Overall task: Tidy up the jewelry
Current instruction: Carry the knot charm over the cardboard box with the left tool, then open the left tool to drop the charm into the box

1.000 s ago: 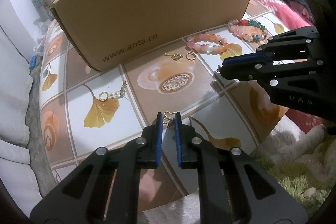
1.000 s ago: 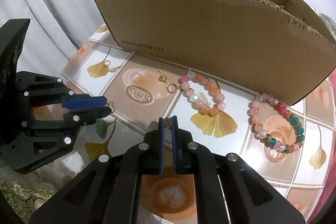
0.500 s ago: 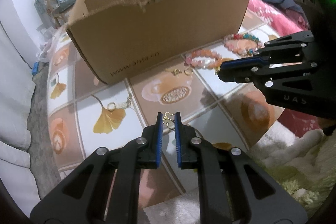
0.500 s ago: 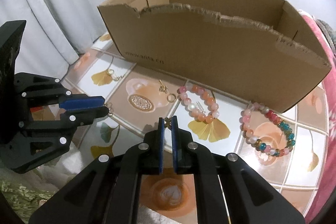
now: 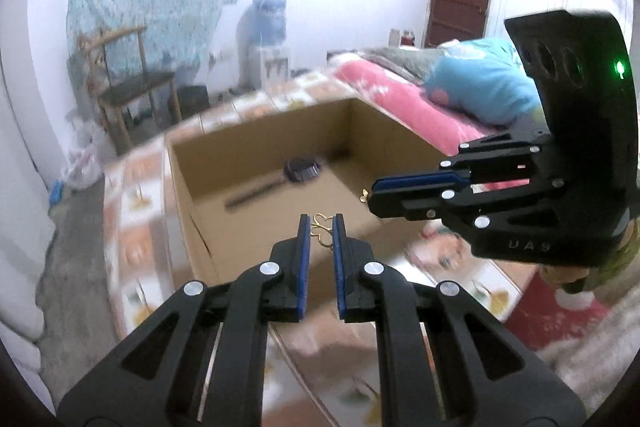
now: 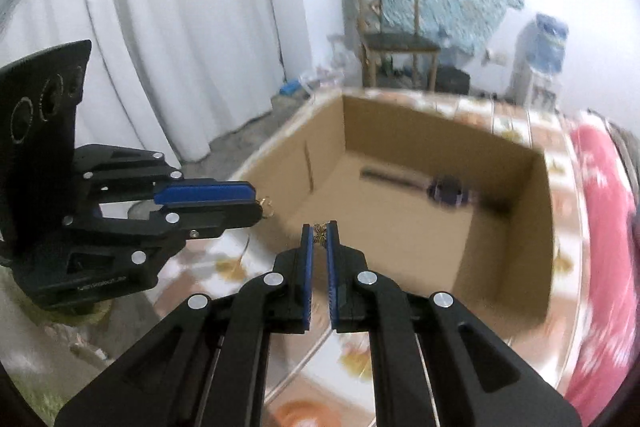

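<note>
Tiled surface (image 5: 132, 227) now sits lower in view. Both tongs have risen to the box (image 6: 500, 239) rim: left tongs (image 5: 319, 223) and right tongs (image 6: 319, 231) each clench a gold earring, ready to drop in.

"UAS" on right claw (image 5: 370, 197) body

The right claw (image 6: 320, 227), seen from just behind its blue-padded fingers, pinches a small gold earring (image 6: 320, 233) at its tips. Beyond it sits an open cardboard box (image 6: 500, 227) on a tiled counter (image 6: 352, 359), with a dark brush (image 6: 440, 189) lying inside. At left, the left claw (image 6: 256, 201) grips another small gold piece (image 6: 266, 203). White curtains (image 6: 180, 27) hang behind.
</note>
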A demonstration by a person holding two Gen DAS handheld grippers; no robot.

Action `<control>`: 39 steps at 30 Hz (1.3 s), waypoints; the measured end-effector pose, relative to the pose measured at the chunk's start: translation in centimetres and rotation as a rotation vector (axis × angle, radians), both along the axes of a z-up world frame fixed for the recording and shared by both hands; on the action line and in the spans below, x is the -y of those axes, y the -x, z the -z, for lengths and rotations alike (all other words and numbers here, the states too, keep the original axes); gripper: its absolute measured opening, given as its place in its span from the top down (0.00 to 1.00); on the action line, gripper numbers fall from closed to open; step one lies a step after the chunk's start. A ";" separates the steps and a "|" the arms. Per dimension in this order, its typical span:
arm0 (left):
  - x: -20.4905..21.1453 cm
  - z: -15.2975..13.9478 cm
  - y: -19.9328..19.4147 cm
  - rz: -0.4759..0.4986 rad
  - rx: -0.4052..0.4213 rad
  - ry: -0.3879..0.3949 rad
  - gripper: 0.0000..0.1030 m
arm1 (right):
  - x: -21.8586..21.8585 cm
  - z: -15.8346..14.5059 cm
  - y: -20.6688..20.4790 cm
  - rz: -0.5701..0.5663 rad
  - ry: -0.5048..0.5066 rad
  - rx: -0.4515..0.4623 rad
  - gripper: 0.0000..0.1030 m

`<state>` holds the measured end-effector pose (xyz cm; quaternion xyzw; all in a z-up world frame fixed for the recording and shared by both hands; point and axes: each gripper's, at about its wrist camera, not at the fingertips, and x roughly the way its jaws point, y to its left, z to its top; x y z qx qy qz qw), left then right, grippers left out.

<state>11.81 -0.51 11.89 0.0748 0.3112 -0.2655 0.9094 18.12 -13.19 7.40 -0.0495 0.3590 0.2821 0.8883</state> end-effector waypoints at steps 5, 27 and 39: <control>1.3 2.2 -8.3 0.006 -0.117 -0.135 0.90 | 0.5 1.8 -9.1 -0.001 -0.006 -0.241 0.94; 1.4 6.1 -16.5 -0.092 -0.310 -0.235 0.70 | 1.8 8.9 -18.7 0.111 -0.050 -0.605 0.79; -5.3 -1.0 -7.8 -0.185 -0.104 -0.044 0.44 | 6.3 -1.6 -8.1 0.017 -0.240 -0.269 0.64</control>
